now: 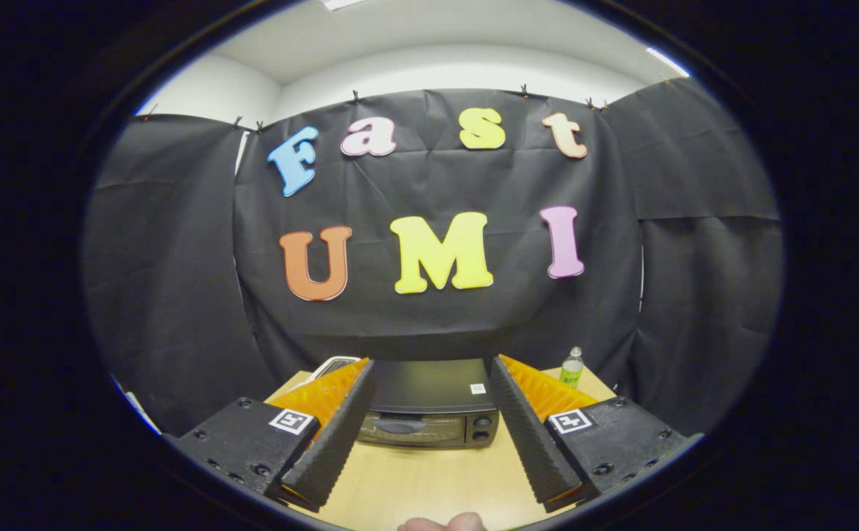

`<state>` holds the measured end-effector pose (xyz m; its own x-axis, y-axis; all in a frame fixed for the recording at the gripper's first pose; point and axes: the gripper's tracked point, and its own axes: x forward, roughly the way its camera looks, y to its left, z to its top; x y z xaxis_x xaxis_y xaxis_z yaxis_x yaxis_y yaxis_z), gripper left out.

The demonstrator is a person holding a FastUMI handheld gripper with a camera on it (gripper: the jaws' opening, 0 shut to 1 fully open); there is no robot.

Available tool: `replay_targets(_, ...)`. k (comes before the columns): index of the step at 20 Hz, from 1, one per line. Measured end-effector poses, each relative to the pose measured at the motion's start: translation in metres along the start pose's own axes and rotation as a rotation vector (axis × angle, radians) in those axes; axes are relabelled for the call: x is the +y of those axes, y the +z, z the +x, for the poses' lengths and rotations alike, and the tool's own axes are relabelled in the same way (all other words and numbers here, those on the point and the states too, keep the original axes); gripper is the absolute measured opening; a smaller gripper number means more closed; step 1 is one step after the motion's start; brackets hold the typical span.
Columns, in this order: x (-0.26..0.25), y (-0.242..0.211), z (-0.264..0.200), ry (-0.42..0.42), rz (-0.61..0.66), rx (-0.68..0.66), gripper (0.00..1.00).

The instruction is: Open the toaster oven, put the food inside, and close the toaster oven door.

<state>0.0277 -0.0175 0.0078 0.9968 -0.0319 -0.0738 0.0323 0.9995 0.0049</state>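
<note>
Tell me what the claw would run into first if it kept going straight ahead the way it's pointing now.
Most likely the toaster oven, whose closed door faces the open claw and sits framed between its fingers. Bare table lies between them; depth is hard to judge.

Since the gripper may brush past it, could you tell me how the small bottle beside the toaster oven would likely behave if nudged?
The bottle stands upright, tall and narrow, so it would probably tip easily. It looks like thin plastic, likely light. Being round, it might roll on the wooden table once down. The open gripper frames the toaster oven, with the bottle beyond one finger.
</note>
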Motion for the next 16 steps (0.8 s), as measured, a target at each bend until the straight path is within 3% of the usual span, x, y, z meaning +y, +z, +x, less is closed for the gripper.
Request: replay_targets(16, -0.002, 0.005, 0.015, 0.007, 0.019, 0.002, 1.0)
